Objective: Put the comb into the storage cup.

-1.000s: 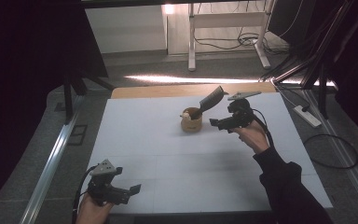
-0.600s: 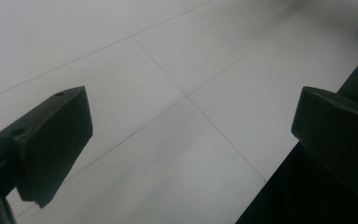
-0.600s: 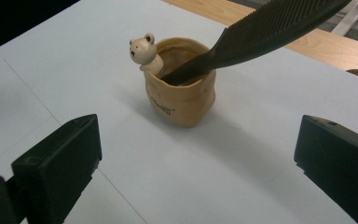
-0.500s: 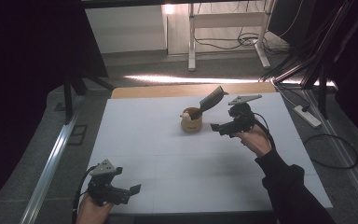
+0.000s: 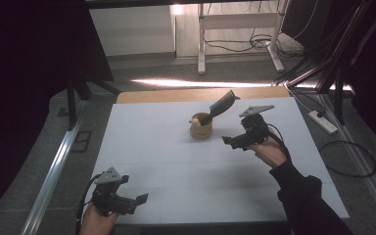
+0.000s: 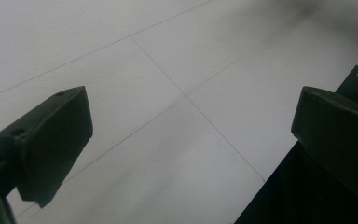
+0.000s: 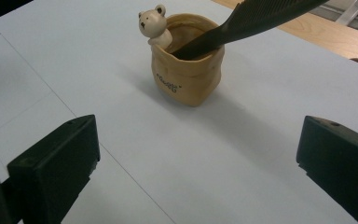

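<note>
A tan sack-shaped pot (image 5: 201,127) (image 7: 189,74) with a small bear figure (image 7: 154,25) on its rim stands upright at the table's far middle. A black comb (image 5: 222,105) (image 7: 256,18) leans out of it toward the far right. My right gripper (image 5: 229,141) (image 7: 193,158) is open just right of the pot, jaws pointing at it with nothing between them. At the near left edge my left gripper (image 5: 139,200) (image 6: 191,135) hovers over bare table, also open and empty.
The white table top (image 5: 176,161) has a wooden strip (image 5: 176,94) along its far edge. A white desk frame (image 5: 240,29) and cables (image 5: 345,159) are on the floor beyond and to the right. A power strip (image 5: 321,122) lies right of the table.
The right gripper has drawn back from the pot, toward the near side and slightly down. The left gripper has stayed put.
</note>
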`<state>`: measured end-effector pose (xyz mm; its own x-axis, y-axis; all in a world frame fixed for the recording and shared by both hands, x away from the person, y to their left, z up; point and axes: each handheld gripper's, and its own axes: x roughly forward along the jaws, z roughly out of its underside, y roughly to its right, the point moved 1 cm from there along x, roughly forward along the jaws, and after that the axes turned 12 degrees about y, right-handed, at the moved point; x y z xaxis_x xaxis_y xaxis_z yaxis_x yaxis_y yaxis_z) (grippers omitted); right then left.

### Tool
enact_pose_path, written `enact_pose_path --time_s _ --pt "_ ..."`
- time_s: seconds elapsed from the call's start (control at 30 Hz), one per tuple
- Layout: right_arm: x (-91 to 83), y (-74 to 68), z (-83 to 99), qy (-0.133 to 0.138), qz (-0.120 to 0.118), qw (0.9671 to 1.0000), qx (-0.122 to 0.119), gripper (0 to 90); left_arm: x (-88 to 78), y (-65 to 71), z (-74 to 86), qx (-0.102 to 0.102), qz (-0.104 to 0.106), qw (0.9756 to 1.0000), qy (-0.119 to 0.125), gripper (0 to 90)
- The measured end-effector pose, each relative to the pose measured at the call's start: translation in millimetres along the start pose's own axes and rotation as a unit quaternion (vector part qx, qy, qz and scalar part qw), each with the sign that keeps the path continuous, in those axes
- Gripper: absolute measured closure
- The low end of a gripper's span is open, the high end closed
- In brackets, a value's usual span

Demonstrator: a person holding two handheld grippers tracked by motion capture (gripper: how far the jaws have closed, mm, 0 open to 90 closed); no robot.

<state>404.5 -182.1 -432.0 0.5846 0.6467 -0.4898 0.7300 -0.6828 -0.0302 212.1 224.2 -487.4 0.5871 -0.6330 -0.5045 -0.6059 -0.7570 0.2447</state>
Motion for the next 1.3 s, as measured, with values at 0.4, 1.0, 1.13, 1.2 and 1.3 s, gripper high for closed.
enact_pose_path --time_s 0.4,1.0,1.13,1.2,1.3 --pt "-9.5 -5.8 8.3 0.001 -0.006 1.0 -0.005 0.0 -0.3 -0.5 0.0 -0.001 0.001 1.0 0.002 0.0" --pt "-34.5 -11.1 17.8 0.018 -0.007 0.9998 -0.01 0.0 -0.5 -0.4 0.0 -0.001 0.002 1.0 0.003 0.0" --pt "-39.6 -11.8 21.5 0.017 -0.005 0.9998 -0.011 0.0 -0.5 0.0 0.0 0.001 0.002 1.0 0.002 0.0" --pt "-42.4 -11.8 23.2 0.018 -0.004 0.9998 -0.011 0.0 -0.5 0.0 0.0 0.002 0.002 1.0 0.002 0.0" --pt "-46.7 -11.8 26.1 0.019 -0.003 0.9998 -0.008 0.0 -0.5 0.0 0.0 0.001 0.002 1.0 0.002 0.0"
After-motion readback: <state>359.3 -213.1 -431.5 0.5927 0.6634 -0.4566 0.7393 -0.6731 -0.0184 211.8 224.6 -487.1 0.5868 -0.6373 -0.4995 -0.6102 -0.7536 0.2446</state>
